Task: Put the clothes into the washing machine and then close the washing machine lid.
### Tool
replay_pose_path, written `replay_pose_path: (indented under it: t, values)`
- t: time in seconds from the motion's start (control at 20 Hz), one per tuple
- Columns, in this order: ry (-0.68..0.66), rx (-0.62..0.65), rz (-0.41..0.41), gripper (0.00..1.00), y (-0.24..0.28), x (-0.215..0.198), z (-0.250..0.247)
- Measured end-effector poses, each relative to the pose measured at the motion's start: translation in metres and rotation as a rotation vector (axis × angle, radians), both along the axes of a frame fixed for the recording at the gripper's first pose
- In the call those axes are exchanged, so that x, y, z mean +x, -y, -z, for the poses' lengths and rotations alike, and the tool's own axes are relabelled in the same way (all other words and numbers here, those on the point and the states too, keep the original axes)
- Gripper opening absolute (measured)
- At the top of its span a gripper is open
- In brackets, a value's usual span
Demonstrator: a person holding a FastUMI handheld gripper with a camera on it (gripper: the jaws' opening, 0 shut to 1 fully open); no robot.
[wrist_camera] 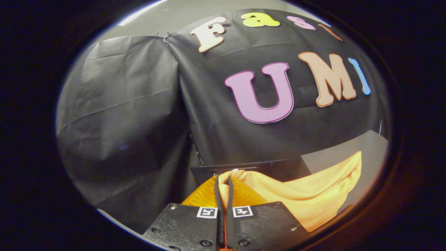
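Gripper (224, 183): the two fingers stand nearly together, with a fold of yellow-orange cloth (306, 195) pinched between them near the tips. Both fingers press on the fabric, so the tool is closed on the garment.

Cloth: light yellow-orange fabric, soft and creased. From the pinch point it drapes away to the right of the fingers and hangs in a loose swag, its far end rising toward a pale grey surface (352, 150) beyond it.

Just ahead of the fingertips, partly behind the cloth, sits a dark flat panel (244, 168) with a straight upper edge; cannot tell what it belongs to.

Behind everything hangs the booth's black cloth wall (139, 115), wrinkled, with a vertical seam where two sheets meet. Above the wall a strip of pale ceiling (174, 17) is visible.

Gripper body: two square black-and-white marker tags (224, 211) sit at the base of the fingers.
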State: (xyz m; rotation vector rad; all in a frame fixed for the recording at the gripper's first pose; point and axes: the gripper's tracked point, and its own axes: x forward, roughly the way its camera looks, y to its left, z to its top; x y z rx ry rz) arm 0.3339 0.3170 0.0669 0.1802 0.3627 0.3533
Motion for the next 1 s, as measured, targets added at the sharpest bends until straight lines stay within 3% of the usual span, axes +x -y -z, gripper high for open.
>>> replay_pose_path:
  t: [0.3, 0.5, 0.75, 1.0]
  values:
    - [-0.067, -0.075, -0.038, 0.02, -0.028, 0.010, 0.069]
    - [-0.129, -0.045, -0.044, 0.02, -0.041, 0.010, 0.125]
    - [-0.209, -0.102, -0.051, 0.02, -0.037, -0.002, 0.196]
    - [-0.240, -0.092, -0.008, 0.02, -0.020, -0.005, 0.232]
